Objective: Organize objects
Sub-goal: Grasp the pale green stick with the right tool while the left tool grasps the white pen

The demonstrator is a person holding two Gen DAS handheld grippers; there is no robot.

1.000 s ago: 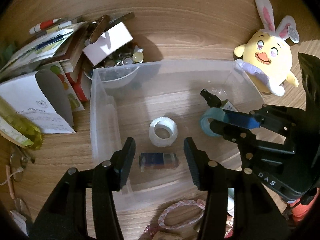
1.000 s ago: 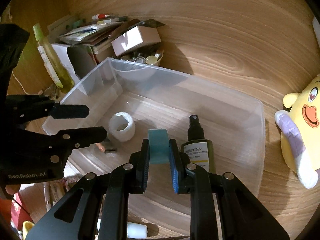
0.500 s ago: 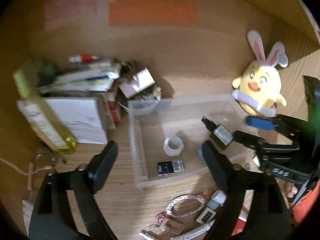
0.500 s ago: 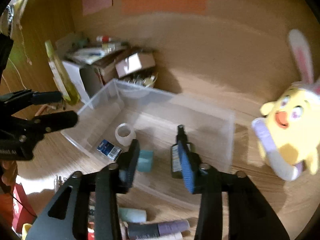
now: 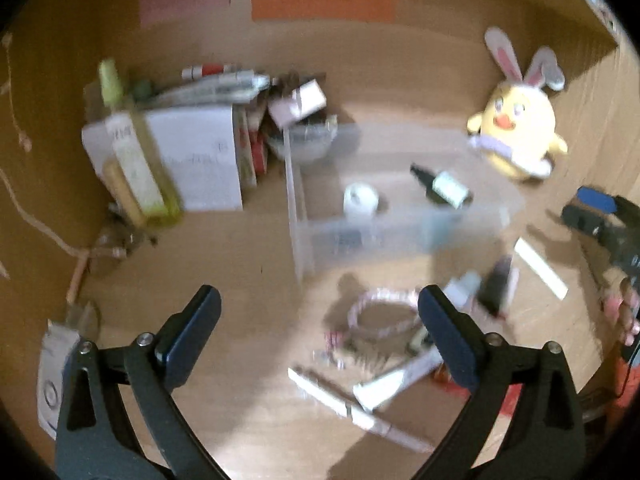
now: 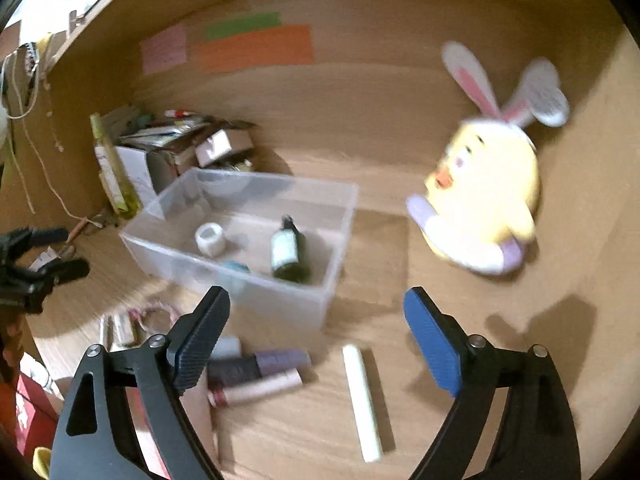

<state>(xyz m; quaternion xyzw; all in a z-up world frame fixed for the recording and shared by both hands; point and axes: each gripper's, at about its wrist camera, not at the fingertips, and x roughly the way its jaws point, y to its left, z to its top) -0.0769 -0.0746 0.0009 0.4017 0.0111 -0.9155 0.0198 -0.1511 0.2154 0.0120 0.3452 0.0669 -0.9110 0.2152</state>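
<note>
A clear plastic bin (image 6: 256, 300) (image 5: 304, 248) stands on the wooden desk. Inside lie a white tape roll (image 6: 209, 238) (image 5: 360, 199), a dark spray bottle (image 6: 289, 250) (image 5: 440, 189) and a teal tape roll (image 6: 237, 267). My left gripper (image 5: 320, 320) is open and empty, pulled back in front of the bin. My right gripper (image 6: 316, 328) is open and empty, also back from the bin. Loose things lie in front of the bin: a pink braided band (image 5: 380, 312), tubes (image 6: 260, 364) and a white stick (image 6: 362, 400).
A yellow plush chick with rabbit ears (image 6: 484, 204) (image 5: 516, 132) sits right of the bin. A stack of books, boxes and a bowl (image 5: 208, 136) stands to its left with a green bottle (image 5: 128, 152). Pens and tubes (image 5: 360, 396) lie near the front.
My right gripper opened and let the teal tape roll drop into the bin. Both grippers opened wide and drew back and up from the bin.
</note>
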